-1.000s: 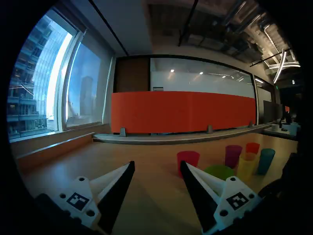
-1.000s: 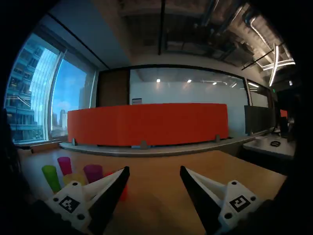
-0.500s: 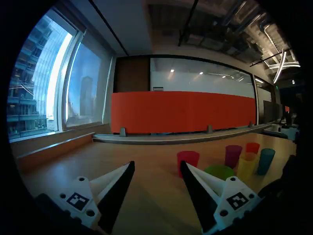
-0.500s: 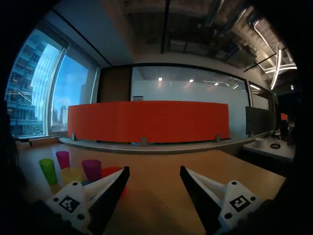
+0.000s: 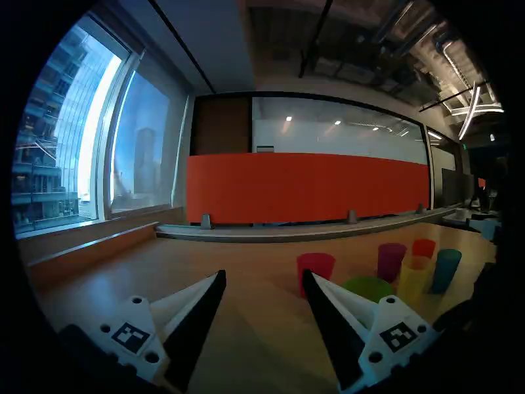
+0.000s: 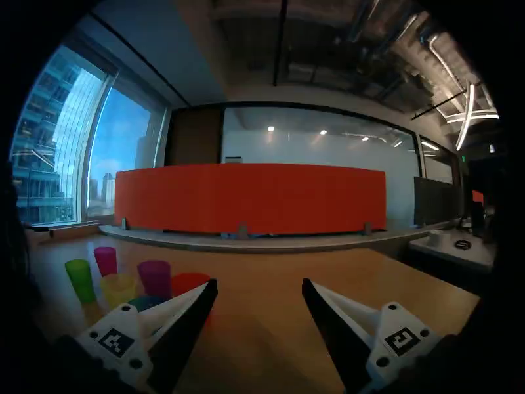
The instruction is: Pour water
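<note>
Sitting higher at the right gripper view's lower left than before, six cups stand on the bench (image 6: 275, 315): green cup (image 6: 80, 279), pink cup (image 6: 105, 260), yellow cup (image 6: 118, 289), purple cup (image 6: 156, 277), red cup (image 6: 184, 282), teal cup (image 6: 146, 303). Right tool (image 6: 258, 282) and left tool (image 5: 262, 272) gape, empty.

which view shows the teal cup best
The left gripper view: the teal cup stands nearly whole at the right of the group. The right gripper view shows just its rim above a finger.

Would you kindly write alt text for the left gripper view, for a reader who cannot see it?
The left claw is open and empty over a wooden table, with six coloured cups clustered ahead on the right.
</note>
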`<state>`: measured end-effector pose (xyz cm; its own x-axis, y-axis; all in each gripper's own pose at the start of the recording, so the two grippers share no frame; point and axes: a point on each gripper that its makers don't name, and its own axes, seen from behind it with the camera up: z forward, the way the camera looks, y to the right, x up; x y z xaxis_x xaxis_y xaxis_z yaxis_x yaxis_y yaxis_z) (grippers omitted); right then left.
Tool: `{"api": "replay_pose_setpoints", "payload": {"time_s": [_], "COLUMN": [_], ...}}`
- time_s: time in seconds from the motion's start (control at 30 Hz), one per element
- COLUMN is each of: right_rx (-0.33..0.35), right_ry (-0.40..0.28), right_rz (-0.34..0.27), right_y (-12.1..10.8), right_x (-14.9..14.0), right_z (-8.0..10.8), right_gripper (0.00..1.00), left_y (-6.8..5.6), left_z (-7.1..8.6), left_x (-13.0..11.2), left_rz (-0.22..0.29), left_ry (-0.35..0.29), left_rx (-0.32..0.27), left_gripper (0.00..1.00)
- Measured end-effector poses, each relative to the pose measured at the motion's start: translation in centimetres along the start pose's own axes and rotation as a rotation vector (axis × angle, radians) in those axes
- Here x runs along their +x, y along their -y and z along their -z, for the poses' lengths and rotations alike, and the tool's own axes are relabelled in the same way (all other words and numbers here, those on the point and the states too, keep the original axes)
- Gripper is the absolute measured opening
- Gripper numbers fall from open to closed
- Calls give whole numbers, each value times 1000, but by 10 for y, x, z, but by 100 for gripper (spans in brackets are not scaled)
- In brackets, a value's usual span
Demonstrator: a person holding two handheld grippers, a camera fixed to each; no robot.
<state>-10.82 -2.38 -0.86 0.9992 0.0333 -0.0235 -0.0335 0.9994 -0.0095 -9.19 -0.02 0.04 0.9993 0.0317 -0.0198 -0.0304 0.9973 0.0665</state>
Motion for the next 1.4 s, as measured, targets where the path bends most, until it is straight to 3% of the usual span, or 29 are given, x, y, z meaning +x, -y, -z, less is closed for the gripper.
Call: {"api": "replay_pose_setpoints", "payload": {"time_s": [1.4], "right_rx": [-7], "right_ry": [6], "right_rz": [-9], "right_y": [-3], "right_x": [3], "right_z": [-3], "right_gripper": [100], "left_y": [0], "left_z": [0], "left_x": [0], "left_rz": [0], "left_ry": [0], "left_rx": [0], "left_gripper": [86]}}
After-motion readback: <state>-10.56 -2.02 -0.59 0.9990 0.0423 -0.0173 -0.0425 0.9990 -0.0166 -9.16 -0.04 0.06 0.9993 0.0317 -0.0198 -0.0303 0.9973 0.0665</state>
